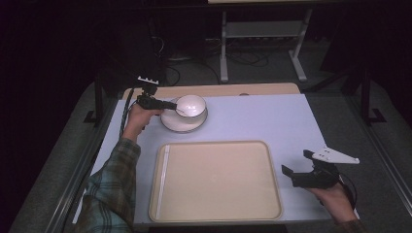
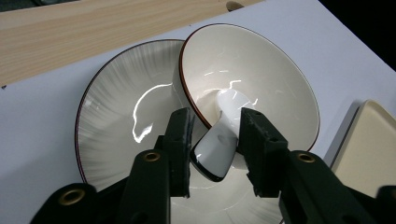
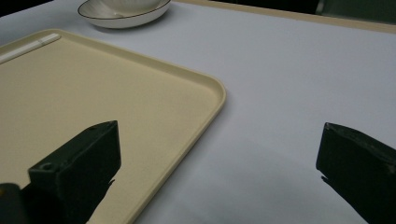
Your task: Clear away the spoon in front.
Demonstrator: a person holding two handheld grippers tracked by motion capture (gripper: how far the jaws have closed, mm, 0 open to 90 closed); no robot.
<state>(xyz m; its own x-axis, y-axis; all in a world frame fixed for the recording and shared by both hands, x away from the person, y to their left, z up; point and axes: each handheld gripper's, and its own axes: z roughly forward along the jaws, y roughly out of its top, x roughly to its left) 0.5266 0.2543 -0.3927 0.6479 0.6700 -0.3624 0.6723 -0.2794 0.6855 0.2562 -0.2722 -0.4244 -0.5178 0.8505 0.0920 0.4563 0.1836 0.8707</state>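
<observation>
So the left gripper (image 2: 214, 148) is at the far left of the table (image 1: 272, 121), jaws clamped on the handle of a white spoon (image 2: 219, 140). The spoon's handle leans out over the rim of a white bowl (image 2: 261, 74), and the bowl sits on a ribbed plate (image 2: 116, 116). Right gripper (image 3: 219, 163) is well apart from all that, hanging wide apart with nothing in it just off the right edge of the beige tray (image 1: 216, 179).
</observation>
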